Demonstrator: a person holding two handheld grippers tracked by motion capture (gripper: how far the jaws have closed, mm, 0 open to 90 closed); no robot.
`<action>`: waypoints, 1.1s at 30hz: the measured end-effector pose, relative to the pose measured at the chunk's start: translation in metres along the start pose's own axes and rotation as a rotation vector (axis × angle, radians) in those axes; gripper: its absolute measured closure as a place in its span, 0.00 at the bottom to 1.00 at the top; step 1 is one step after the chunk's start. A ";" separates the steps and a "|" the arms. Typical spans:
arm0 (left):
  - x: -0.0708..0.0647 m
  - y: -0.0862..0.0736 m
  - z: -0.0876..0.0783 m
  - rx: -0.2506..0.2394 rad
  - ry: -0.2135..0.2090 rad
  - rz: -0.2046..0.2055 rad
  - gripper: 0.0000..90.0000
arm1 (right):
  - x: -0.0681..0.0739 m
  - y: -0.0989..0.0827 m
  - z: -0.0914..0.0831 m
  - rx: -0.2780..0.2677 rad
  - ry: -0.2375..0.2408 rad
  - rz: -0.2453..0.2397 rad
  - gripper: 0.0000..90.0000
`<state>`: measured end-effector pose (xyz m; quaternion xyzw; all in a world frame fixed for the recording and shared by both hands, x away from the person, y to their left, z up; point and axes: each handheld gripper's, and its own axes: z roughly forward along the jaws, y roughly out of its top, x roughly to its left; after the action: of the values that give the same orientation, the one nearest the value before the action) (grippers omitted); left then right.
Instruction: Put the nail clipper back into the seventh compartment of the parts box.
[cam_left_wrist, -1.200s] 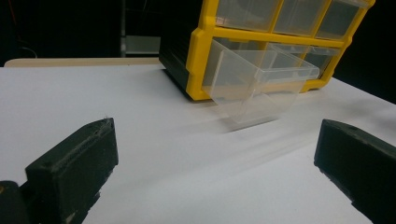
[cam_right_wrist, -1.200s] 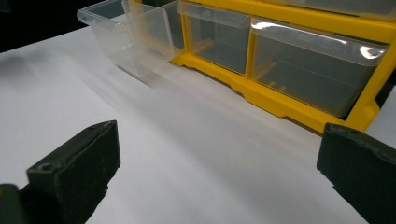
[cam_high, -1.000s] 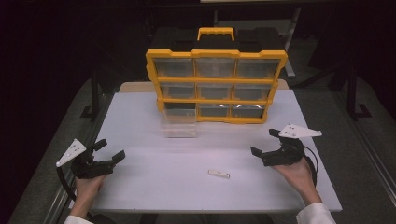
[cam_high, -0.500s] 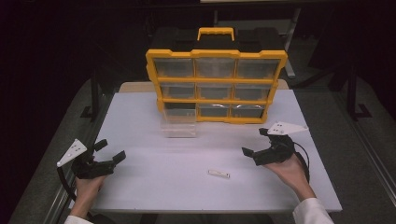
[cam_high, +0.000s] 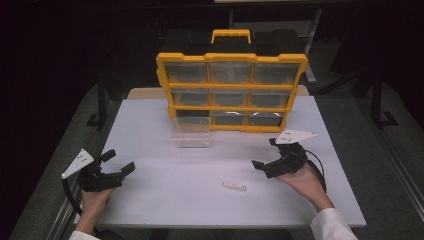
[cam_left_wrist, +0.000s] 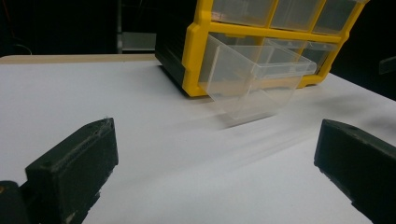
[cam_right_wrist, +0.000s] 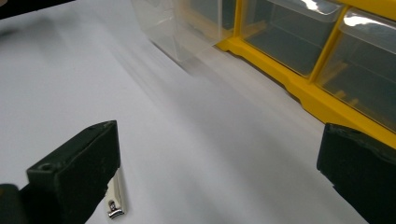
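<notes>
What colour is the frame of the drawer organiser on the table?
Yellow; the frame shows best in the high view.

Left tongs (cam_high: 120, 166): black body, two blunt rectangular black jaws, a pale grey three-cornered plate on top, and a black cable looping from the rear. A small round screw recess marks one jaw tip in the left gripper view. Right tongs (cam_high: 264, 153): same black build, grey plate with small dark holes, black cable curling behind. White sleeve cuffs show at both wrists.
</notes>
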<state>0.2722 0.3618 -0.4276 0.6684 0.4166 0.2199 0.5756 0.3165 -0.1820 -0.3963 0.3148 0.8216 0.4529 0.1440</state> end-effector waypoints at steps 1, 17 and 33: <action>0.000 0.000 0.000 0.002 -0.002 -0.003 0.00 | 0.002 0.002 0.002 0.010 0.008 -0.006 0.00; 0.000 0.000 -0.001 -0.009 -0.003 -0.002 0.00 | 0.011 0.010 0.018 0.073 0.046 -0.048 0.00; -0.002 0.000 0.000 -0.006 -0.015 0.009 0.00 | 0.022 0.014 0.035 0.154 0.089 -0.090 0.00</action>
<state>0.2715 0.3605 -0.4271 0.6703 0.4086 0.2186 0.5796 0.3239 -0.1395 -0.4024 0.2674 0.8728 0.3952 0.1027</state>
